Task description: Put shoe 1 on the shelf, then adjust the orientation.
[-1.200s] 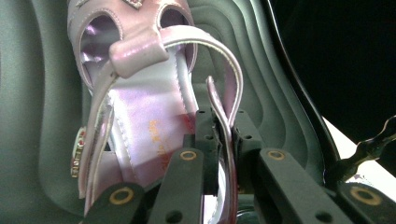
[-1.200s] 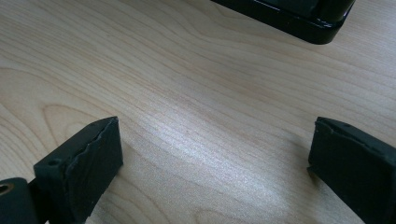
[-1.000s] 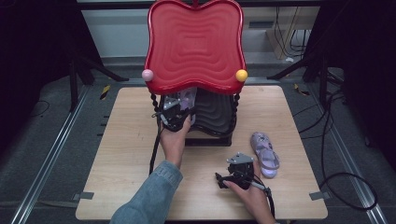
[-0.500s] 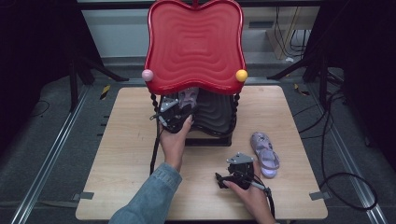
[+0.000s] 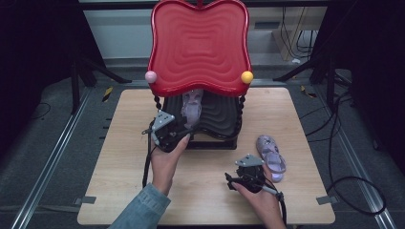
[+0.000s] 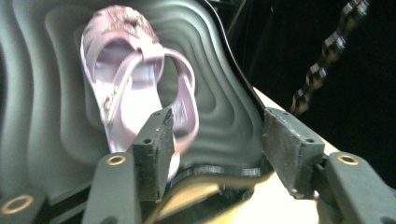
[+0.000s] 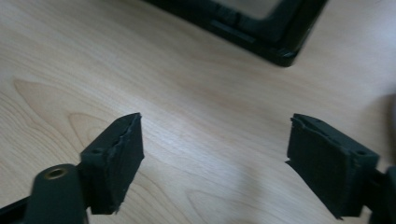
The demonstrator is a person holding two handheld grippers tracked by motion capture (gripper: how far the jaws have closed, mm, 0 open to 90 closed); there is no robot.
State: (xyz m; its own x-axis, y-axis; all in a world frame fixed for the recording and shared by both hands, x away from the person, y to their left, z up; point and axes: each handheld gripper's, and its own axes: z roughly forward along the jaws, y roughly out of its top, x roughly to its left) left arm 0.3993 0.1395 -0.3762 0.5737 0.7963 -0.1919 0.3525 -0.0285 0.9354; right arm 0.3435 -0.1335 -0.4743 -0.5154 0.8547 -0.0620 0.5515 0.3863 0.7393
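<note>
Since the earlier frame the left hand-held gripper had drawn back toward the near side, its jaws just opening off the sandal, now empty. Nearest, the right hand-held gripper hung above the table, its jaws just closing a little yet still apart and empty. Just right of it lay the second sandal. Farther off, the released sandal leaned inside the black ridged case under its red lid. Placing one sandal looked finished; next, the right gripper likely needed to reach the second.

One sandal in the open case, other sandal on the table right of it
</note>
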